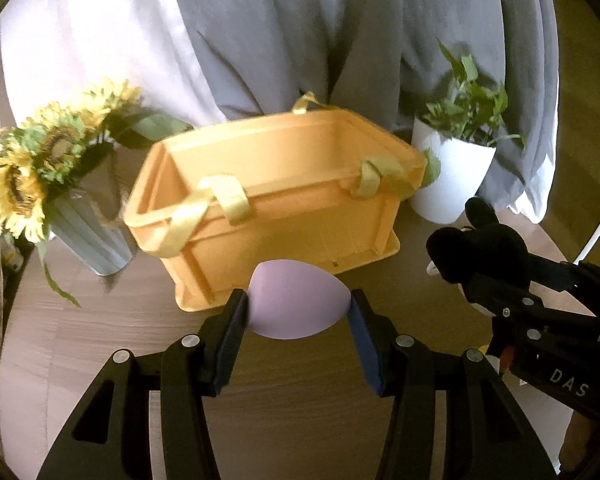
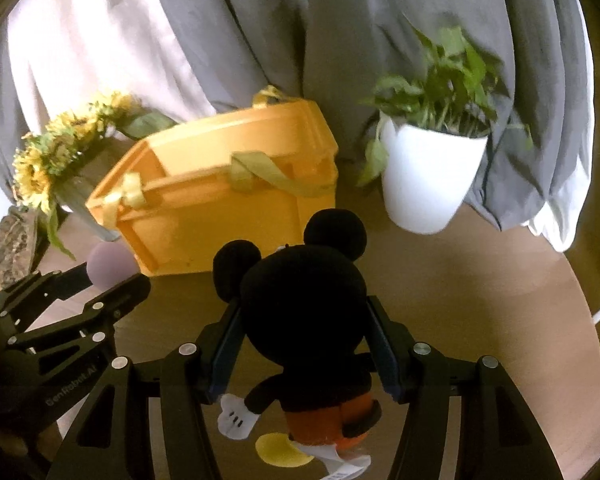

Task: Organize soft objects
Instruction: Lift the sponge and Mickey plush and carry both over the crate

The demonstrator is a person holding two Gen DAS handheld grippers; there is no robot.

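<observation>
My left gripper (image 1: 298,300) is shut on a lilac egg-shaped soft toy (image 1: 296,300), held above the table just in front of the orange basket (image 1: 284,216). The basket has yellow ribbon handles and shows nothing inside. My right gripper (image 2: 302,312) is shut on a black mouse plush (image 2: 304,300) with red shorts, seen from behind and hanging over the table, in front of the basket (image 2: 220,208). In the left wrist view the right gripper (image 1: 496,276) and the plush (image 1: 476,252) appear at the right. The right wrist view shows the left gripper (image 2: 108,276) with the lilac toy (image 2: 110,264) at the left.
A grey vase of sunflowers (image 1: 52,168) stands left of the basket, and a white pot with a green plant (image 1: 456,168) stands at its right. Grey and white curtains (image 1: 260,40) hang behind the round wooden table (image 1: 300,400). A woven object (image 2: 14,244) lies at the far left.
</observation>
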